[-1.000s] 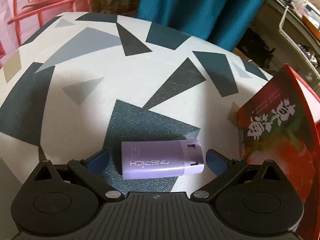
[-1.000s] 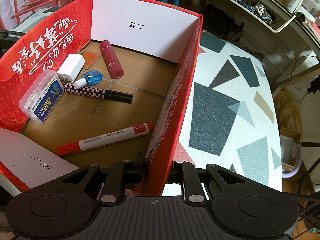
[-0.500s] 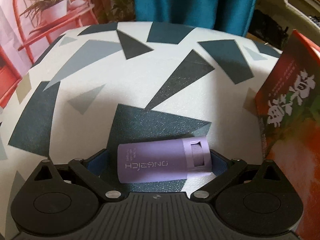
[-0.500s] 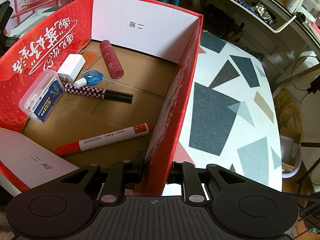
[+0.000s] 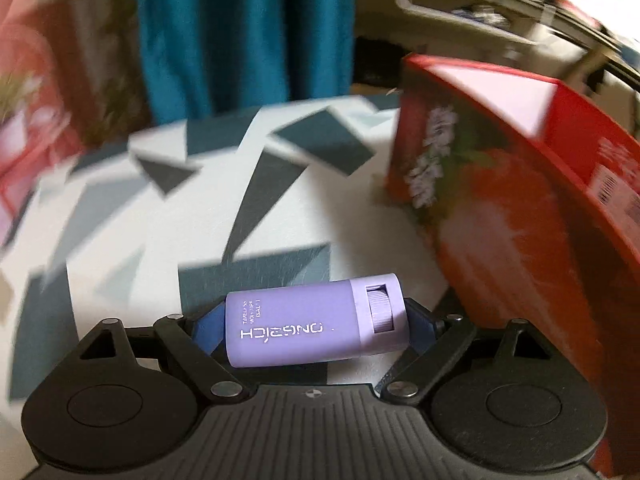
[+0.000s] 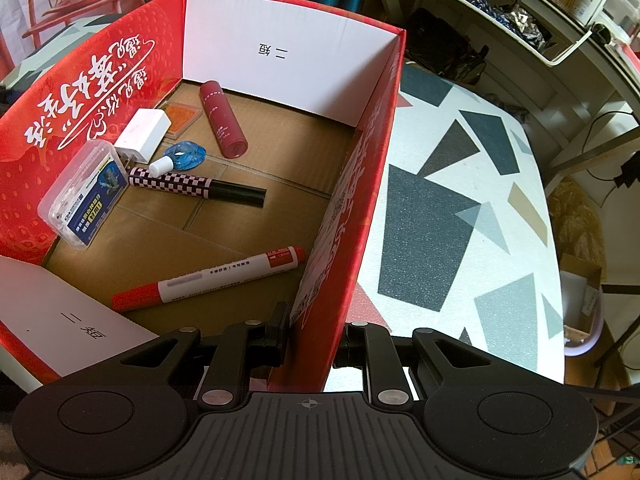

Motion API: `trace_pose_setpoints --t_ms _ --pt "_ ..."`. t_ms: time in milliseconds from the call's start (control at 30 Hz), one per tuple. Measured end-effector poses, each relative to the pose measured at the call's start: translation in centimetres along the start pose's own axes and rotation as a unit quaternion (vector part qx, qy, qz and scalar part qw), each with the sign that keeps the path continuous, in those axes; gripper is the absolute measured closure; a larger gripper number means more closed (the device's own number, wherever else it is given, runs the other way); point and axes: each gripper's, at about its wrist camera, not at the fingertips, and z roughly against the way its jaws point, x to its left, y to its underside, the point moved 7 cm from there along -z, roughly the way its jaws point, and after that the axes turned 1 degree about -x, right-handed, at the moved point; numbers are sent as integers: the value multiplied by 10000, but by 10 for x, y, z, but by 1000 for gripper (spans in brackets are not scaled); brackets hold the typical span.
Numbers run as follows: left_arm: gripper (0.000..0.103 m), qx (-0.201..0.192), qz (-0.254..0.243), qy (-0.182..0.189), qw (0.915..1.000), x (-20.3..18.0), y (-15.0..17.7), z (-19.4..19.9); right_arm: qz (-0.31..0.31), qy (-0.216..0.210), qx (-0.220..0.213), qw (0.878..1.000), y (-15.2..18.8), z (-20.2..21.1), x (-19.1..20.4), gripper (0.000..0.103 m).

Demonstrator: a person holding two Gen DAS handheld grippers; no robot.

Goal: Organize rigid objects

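My left gripper [image 5: 316,322] is shut on a lilac tube [image 5: 316,320], gripped end to end and held above the patterned table [image 5: 120,240]. The red cardboard box [image 5: 500,208] stands to its right. My right gripper [image 6: 314,340] is shut on the near right wall of the red box [image 6: 360,208]. Inside the box lie a red marker [image 6: 208,278], a checkered pen [image 6: 196,188], a dark red tube [image 6: 222,120], a white charger [image 6: 142,134], a blue bottle [image 6: 184,156], a clear plastic case [image 6: 86,194] and an orange pad [image 6: 182,118].
The table [image 6: 460,216] with grey and black patches extends right of the box. A teal curtain [image 5: 240,32] hangs behind. A wire shelf [image 6: 520,12] and a cable [image 6: 608,120] are at the far right.
My left gripper closed on the lilac tube, lifted it off the table and swung toward the box; the view is blurred by motion. The right gripper and box have not moved.
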Motion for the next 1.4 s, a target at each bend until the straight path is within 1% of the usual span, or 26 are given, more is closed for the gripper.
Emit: trace_pose_setpoints --t_ms 100,200,333,433,500,567,667,733,800,933,1000,1167,1233,1300,1400 --pt "13 -414 -563 127 9975 -5 -19 20 2 1 2 10000 0 0 0 86" --pt "13 -812 -1051 275 9908 -14 -46 41 0 2 1 10000 0 0 0 86" --pt "12 -1228 -1567 677 9776 -39 -77 65 3 1 3 10000 0 0 0 86" --pt "12 -1317 -1985 936 9667 -64 -88 70 6 1 4 10000 0 0 0 86" --pt "12 -1289 -2248 1064 9600 -83 -90 65 10 3 6 10000 0 0 0 86" --pt "12 -1260 -2442 1128 9549 -99 -88 58 7 2 4 10000 0 0 0 86" --pt "12 -1139 -2675 1323 9476 -120 -86 46 11 2 6 10000 0 0 0 86" --pt "12 -981 -2881 1448 9415 -130 -84 35 13 2 7 10000 0 0 0 86" --pt "12 -835 -3117 1489 9347 -140 -80 24 8 1 3 10000 0 0 0 86" --pt "12 -589 -3495 1440 9239 -153 -72 5 4 -2 -2 10000 0 -1 0 86" --pt "12 -438 -3620 1413 9204 -155 -69 -2 12 -3 2 10000 1 -1 0 86" --pt "13 -51 -4018 1284 9066 -159 -56 -19 18 -10 6 10000 1 -1 0 86" --pt "13 -39 -4155 1255 9009 -159 -52 -20 17 -12 8 10000 1 -1 0 86" --pt "13 -7 -4191 1251 8993 -160 -52 -20 19 -12 10 10000 1 -1 0 86" --pt "12 16 -4133 1288 9014 -159 -53 -19 20 -6 16 10000 1 -1 0 86"
